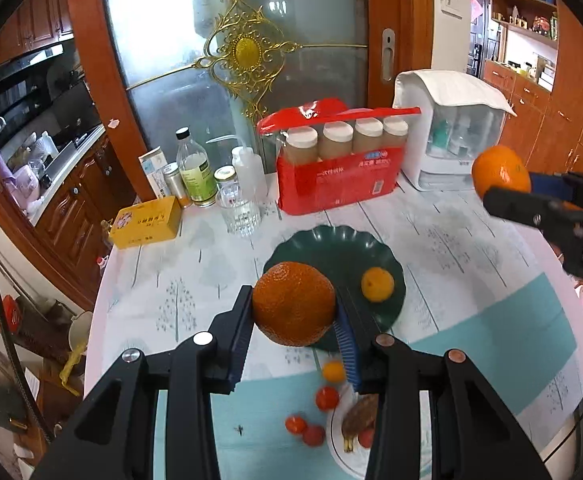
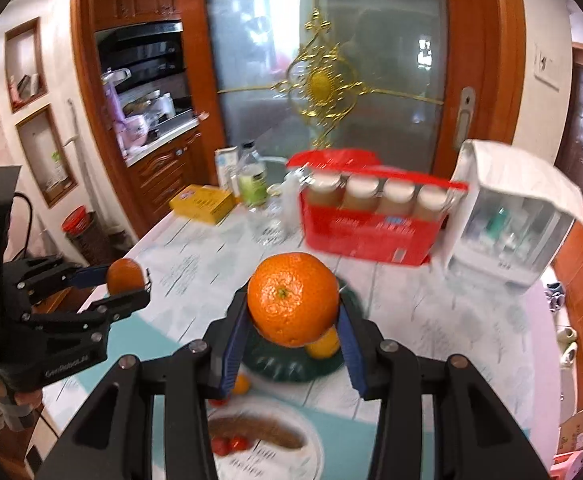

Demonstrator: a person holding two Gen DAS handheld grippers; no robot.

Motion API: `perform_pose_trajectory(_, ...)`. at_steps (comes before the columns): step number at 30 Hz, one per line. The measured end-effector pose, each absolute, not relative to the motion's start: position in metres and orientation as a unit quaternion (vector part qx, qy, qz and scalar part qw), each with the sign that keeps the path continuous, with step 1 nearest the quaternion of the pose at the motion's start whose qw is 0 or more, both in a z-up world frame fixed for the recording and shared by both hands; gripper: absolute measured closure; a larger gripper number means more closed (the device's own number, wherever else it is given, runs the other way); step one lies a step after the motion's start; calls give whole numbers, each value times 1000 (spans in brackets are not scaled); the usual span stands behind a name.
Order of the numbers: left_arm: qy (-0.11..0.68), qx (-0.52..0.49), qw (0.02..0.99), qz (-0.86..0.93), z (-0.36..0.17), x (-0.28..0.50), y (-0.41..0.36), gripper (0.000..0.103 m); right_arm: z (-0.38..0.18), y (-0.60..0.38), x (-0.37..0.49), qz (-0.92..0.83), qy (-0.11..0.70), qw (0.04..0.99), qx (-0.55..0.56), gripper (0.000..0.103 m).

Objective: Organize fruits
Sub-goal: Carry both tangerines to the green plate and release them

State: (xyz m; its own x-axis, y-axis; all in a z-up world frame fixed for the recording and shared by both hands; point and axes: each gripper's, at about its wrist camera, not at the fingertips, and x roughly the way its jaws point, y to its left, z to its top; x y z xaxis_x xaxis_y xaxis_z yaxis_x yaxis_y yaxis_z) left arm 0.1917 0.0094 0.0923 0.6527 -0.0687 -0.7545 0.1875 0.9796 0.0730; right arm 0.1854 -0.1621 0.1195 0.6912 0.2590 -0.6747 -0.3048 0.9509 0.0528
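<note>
— While both hands hang above the table point(image 1: 451, 240), what's held?
— The left gripper point(image 1: 295, 312) clamps a dark orange point(image 1: 293, 304); the right gripper point(image 2: 293, 316) clamps a bright orange point(image 2: 293, 298).
— Below?
— A green plate point(image 1: 331, 248) holding one small fruit point(image 1: 377, 284).

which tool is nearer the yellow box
Left. The left tool hangs right of the yellow box; the right tool is far off across the table.

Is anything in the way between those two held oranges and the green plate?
Nothing visible blocks either one. The left gripper holds an orange, the right gripper another orange, both above the green plate. Only one small orange fruit lies on it, leaving bare room.
</note>
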Motion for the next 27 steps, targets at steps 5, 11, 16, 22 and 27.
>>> perform_pose_trajectory(5,417,69,904,-68,91,231,5,65,120,-167,223,131,364,922,-29,60)
perform_pose_trajectory(11,438,39,895,-71,58,275,-3,65,82,-168,272,118,407,906,-8,60)
perform_pose_trajectory(16,472,21,878,-75,7,300,-16,65,33,-166,303,108,448,888,9,60)
perform_pose_trajectory(22,516,3,853,-77,-64,312,-28,65,-36,-164,331,98,498,861,40,60)
perform_pose_trajectory(27,547,-11,834,-77,-115,316,-37,65,-90,-162,348,92,539,835,63,60)
